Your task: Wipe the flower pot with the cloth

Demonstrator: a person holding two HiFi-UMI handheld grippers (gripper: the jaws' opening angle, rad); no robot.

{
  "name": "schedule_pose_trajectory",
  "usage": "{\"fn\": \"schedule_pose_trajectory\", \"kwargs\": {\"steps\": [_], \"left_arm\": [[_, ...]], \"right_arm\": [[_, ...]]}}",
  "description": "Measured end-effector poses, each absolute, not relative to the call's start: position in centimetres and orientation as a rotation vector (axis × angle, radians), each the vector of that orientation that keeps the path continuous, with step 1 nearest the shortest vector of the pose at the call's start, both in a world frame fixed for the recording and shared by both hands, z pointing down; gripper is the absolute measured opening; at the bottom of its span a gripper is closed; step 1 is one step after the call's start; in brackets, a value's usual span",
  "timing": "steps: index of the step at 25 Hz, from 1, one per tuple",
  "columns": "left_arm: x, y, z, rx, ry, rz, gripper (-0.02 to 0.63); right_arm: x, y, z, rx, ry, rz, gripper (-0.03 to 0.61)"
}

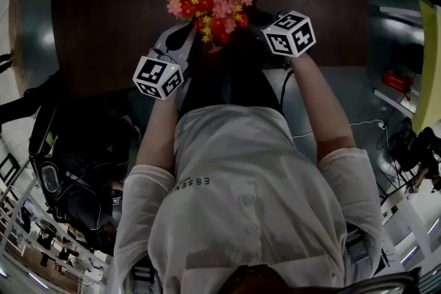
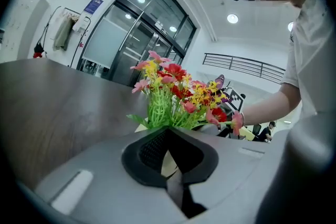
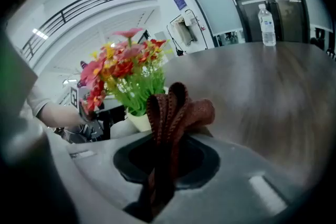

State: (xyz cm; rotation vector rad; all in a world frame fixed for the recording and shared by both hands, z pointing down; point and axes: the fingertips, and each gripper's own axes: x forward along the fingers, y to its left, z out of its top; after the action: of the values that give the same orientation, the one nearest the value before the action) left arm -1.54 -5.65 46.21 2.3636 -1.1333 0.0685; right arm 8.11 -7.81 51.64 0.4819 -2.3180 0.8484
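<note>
A bunch of red, pink and yellow artificial flowers (image 1: 210, 2) stands in a cream flower pot (image 3: 139, 120) near the front edge of the dark wooden table (image 1: 103, 3). In the head view the blooms hide the pot. My left gripper (image 2: 169, 139) is shut on the pot's cream rim (image 2: 168, 163), left of the flowers; its marker cube (image 1: 158, 76) shows in the head view. My right gripper (image 3: 165, 136) is shut on a folded brown cloth (image 3: 176, 110), held just right of the pot and a little apart from it. Its marker cube (image 1: 290, 33) sits right of the flowers.
A clear water bottle (image 3: 266, 23) stands at the table's far side. The person's torso in a white shirt (image 1: 241, 203) fills the near edge. A black bag (image 1: 76, 169) lies on the floor at the left. Glass doors (image 2: 136, 34) stand behind the table.
</note>
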Motion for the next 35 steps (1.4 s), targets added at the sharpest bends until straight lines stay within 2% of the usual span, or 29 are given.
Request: {"fn": "schedule_pose_trajectory", "kwargs": {"steps": [8, 16, 25, 35], "left_arm": [[-1.0, -5.3, 46.3, 2.375, -1.096, 0.104, 0.015], [-0.9, -4.5, 45.3, 2.304, -1.222, 0.028, 0.015], [-0.4, -4.8, 46.0, 2.14, -1.501, -0.018, 0.015], [-0.1, -4.9, 45.3, 2.153, -1.605, 0.052, 0.015]], "right_arm": [[9.1, -3.4, 51.8, 0.457, -2.356, 1.01, 0.051], [11.8, -10.6, 50.3, 0.421, -2.366, 0.671, 0.051], [3.7, -18.9, 49.9, -0.174, -2.444, 0.35, 0.051], [-5.0, -16.5, 51.2, -0.724, -2.437, 0.442, 0.051]]}}
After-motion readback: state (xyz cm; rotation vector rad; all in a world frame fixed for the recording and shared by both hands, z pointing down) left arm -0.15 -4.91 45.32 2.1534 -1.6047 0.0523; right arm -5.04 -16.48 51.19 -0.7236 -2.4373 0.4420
